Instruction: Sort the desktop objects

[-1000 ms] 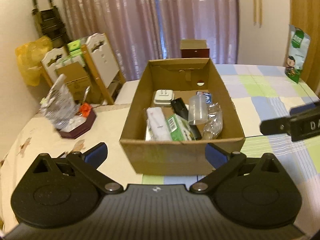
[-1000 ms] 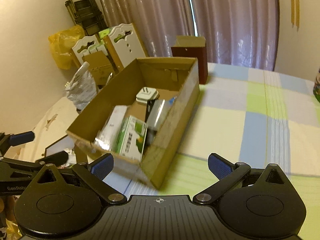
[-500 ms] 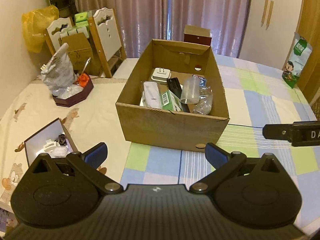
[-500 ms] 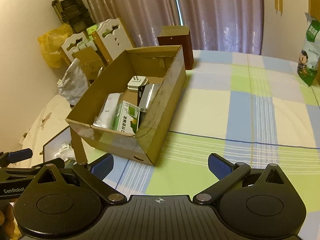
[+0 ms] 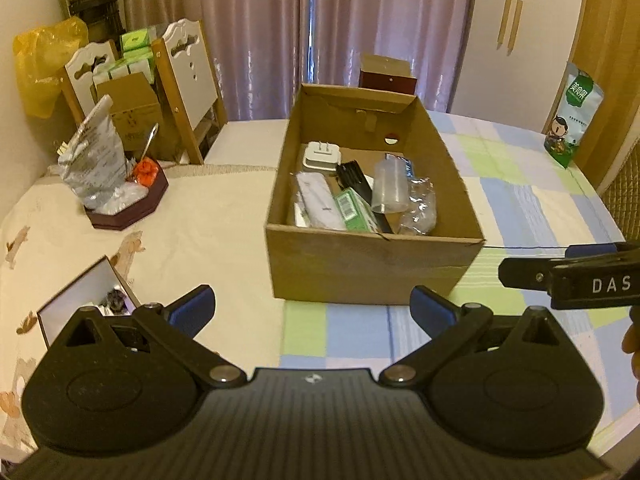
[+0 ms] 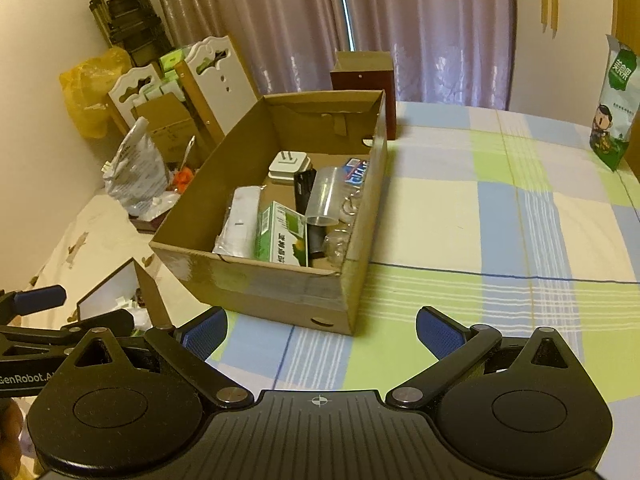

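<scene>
An open cardboard box (image 5: 372, 268) (image 6: 264, 284) stands on the table. It holds a white plug adapter (image 5: 322, 155) (image 6: 289, 165), a white pouch (image 5: 318, 205), a green carton (image 5: 354, 211) (image 6: 284, 236), a clear plastic cup (image 5: 387, 186) (image 6: 326, 200) and a black item. My left gripper (image 5: 310, 310) is open and empty, just short of the box's near wall. My right gripper (image 6: 322, 330) is open and empty too, near the box's front right corner. Each gripper shows at the edge of the other's view.
A small white-lined open box (image 5: 86, 300) (image 6: 116, 300) lies at the near left. A dark hexagonal tray (image 5: 132, 210) with a silver bag (image 5: 94, 160) stands further left. A dark red box (image 5: 386, 76) sits behind the carton, a snack bag (image 5: 574, 114) far right. Chairs stand behind the table.
Both grippers have pulled back and up from the cardboard box, so it looks smaller and the small open box at the near left has come into view. Both stayed open.
</scene>
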Demonstrator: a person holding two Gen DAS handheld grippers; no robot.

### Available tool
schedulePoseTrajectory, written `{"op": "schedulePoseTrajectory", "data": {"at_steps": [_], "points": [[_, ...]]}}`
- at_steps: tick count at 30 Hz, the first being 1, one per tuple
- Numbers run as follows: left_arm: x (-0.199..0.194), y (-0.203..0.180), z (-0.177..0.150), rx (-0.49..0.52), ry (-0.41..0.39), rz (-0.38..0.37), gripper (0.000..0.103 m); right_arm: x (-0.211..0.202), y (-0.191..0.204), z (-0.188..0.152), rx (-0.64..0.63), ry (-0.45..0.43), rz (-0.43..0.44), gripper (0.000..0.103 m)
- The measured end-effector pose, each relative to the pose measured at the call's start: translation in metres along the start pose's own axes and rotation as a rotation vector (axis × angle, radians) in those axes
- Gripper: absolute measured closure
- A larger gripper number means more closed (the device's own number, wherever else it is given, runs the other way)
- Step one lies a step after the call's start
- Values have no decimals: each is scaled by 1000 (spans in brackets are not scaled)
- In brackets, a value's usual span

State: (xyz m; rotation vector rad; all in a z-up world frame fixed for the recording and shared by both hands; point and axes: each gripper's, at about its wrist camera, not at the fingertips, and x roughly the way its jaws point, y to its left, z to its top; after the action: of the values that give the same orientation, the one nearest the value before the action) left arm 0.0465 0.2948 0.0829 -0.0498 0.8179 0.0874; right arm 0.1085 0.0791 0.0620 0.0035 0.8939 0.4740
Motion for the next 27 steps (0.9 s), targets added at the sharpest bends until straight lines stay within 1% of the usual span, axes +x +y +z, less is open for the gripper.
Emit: {"op": "schedulePoseTrajectory", "data": {"at_steps": [6,13,21,27], "points": [[1,11,3,17,-7,-15,1,0,12,-1,14,-13,-17,0],[4,14,8,18,-8,-31,1,2,22,4,2,-22,-30,0],[15,10,10,22,15,-54,1,9,20,4,2,-6,-45,0],[21,3,12,40,17,-52,1,11,15,4,6,-3,-56,0]]}}
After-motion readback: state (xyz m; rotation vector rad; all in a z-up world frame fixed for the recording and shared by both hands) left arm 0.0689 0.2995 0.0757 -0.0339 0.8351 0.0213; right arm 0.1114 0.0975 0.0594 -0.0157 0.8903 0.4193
